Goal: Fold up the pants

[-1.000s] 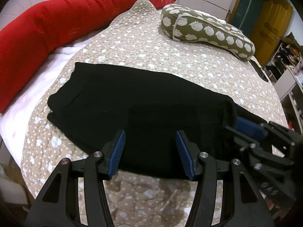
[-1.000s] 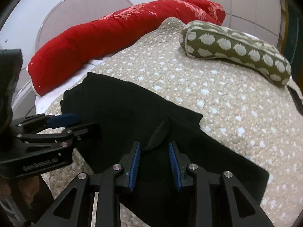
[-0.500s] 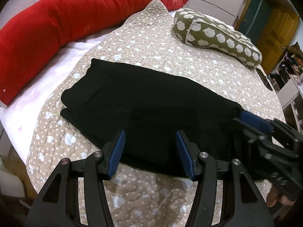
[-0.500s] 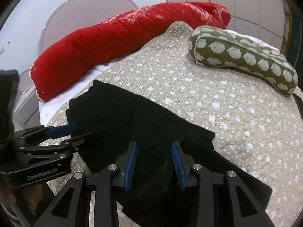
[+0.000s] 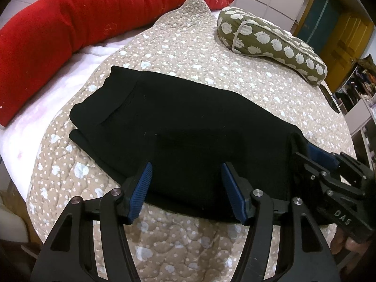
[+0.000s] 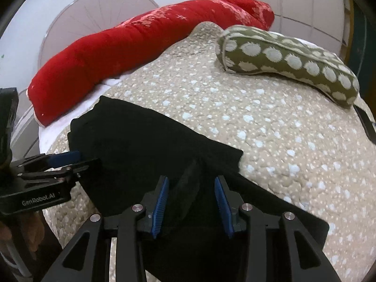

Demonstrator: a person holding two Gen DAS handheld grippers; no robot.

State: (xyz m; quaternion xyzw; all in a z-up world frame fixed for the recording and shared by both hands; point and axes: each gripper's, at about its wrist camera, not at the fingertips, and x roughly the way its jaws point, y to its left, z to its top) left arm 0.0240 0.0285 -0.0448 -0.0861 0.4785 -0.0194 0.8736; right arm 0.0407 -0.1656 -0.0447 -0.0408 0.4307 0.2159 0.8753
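Here both grippers' fingers [image 5: 143, 183] [image 6: 162, 197] gape, just opening, over black pants [image 5: 188, 127].

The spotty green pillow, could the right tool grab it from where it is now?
Probably not yet. The spotty green pillow lies far across the quilt, while the right tool, open, hovers over the black pants. Nothing blocks the way; the person would have to reach further.
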